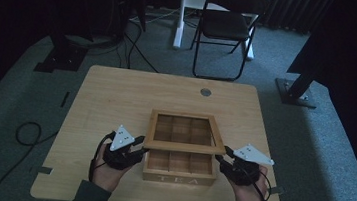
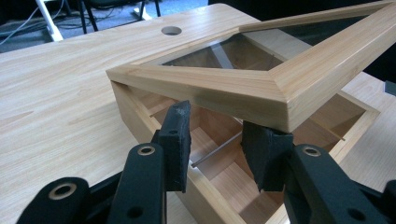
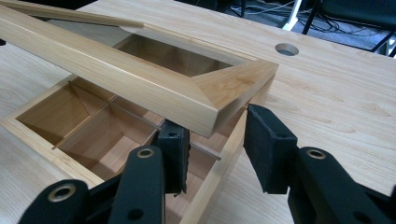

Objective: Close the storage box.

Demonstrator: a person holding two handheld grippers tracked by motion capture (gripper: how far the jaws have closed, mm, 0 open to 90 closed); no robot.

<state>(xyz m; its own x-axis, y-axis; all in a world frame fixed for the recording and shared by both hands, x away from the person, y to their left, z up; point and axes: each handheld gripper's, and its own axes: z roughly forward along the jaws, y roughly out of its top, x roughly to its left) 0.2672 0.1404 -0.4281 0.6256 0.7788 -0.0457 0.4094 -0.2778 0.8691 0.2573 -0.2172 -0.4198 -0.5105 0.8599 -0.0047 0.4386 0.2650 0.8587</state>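
A wooden tea box [image 1: 178, 179] with several bare compartments stands near the table's front edge. Its glass-paned lid [image 1: 184, 145] is tilted up at the front, hinged at the back. My left gripper [image 1: 142, 150] is at the box's front left corner, open. In the left gripper view, the left gripper [image 2: 217, 135] has the lid [image 2: 243, 88] corner just above one pad, and its jaws stand either side of the box wall [image 2: 133, 109]. My right gripper [image 1: 222, 155] mirrors it at the front right corner. The right gripper [image 3: 217, 126] is open beneath the lid [image 3: 140, 79], astride the box [image 3: 219, 172] wall.
The light wooden table [image 1: 116, 99] has a round cable hole [image 1: 205, 92] at the back centre. A black folding chair [image 1: 227, 25] and a white desk leg [image 1: 180, 15] stand behind the table. Cables [image 1: 27, 132] lie on the floor to the left.
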